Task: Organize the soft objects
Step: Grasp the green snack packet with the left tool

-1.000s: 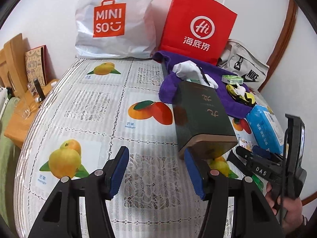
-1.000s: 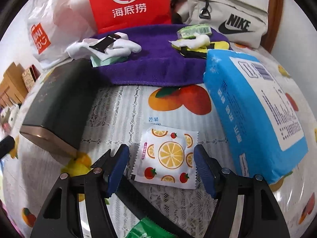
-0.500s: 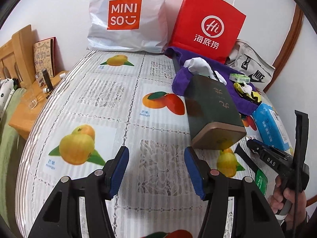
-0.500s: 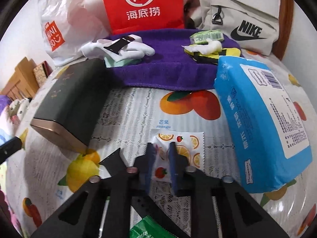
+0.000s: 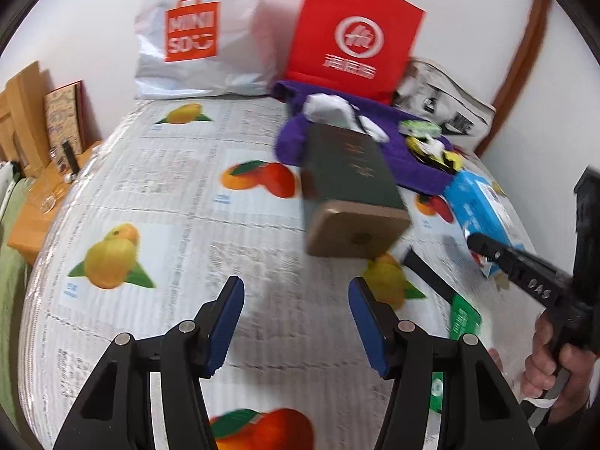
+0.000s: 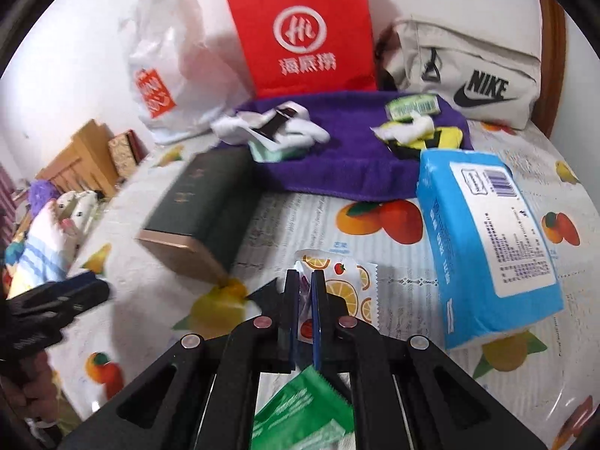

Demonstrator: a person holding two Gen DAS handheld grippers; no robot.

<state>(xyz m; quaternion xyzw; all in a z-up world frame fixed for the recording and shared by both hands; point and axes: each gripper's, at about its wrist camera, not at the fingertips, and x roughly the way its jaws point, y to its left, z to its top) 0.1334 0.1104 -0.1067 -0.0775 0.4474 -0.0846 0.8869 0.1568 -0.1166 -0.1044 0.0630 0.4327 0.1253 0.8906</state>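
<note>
My right gripper [image 6: 305, 277] is shut on the left edge of a white sachet printed with oranges and strawberries [image 6: 348, 285], held a little above the tablecloth. A green packet [image 6: 300, 408] lies under its arms. A blue tissue pack [image 6: 487, 232] lies to its right. Behind, a purple towel [image 6: 356, 165] carries white socks [image 6: 270, 127], a yellow-and-black cloth [image 6: 423, 142] and a small green pack [image 6: 412, 105]. My left gripper [image 5: 296, 300] stands open over bare tablecloth, nothing between its fingers. The right gripper [image 5: 483, 247] shows at that view's right edge, held by a hand [image 5: 551, 356].
A dark green box with a gold end [image 5: 352, 195] lies mid-table, ahead and right of the left gripper. A white Miniso bag [image 5: 195, 37], a red paper bag [image 5: 352, 33] and a beige Nike bag [image 6: 468, 71] stand along the back wall. Wooden furniture [image 5: 22, 112] stands off the left edge.
The right gripper has closed on the fruit-print sachet and lifted it off the cloth. The left gripper has drawn back from the dark box, still open.
</note>
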